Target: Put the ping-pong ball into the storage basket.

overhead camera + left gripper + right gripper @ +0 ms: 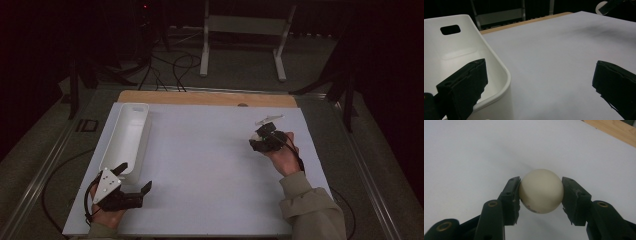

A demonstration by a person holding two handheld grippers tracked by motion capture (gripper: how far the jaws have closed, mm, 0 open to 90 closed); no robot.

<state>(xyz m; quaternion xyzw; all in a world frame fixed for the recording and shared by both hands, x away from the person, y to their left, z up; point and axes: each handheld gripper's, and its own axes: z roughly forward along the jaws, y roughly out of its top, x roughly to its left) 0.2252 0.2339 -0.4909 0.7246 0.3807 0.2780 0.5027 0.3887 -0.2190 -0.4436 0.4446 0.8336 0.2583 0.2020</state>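
Observation:
A cream-white ball (pixel 541 190) sits between both jaws of my right gripper (pixel 541 195), which is shut on it just over the white sheet. From above, that gripper (pixel 257 137) and the ball (pixel 256 136) are at the right of the sheet, held by a sleeved hand. My left gripper (pixel 134 178) stands open at the front left with nothing between its fingers. In the left gripper view, one of its fingers (pixel 464 87) hangs over the near end of a long white tray (pixel 506 75) and the other is over the sheet.
The white tray (pixel 141 131) runs along the sheet's left side, and the part I can see into holds nothing. The white sheet (pixel 210 165) covers a wooden tabletop (pixel 200 97). Cables and a white stand (pixel 245 25) are on the floor beyond the table.

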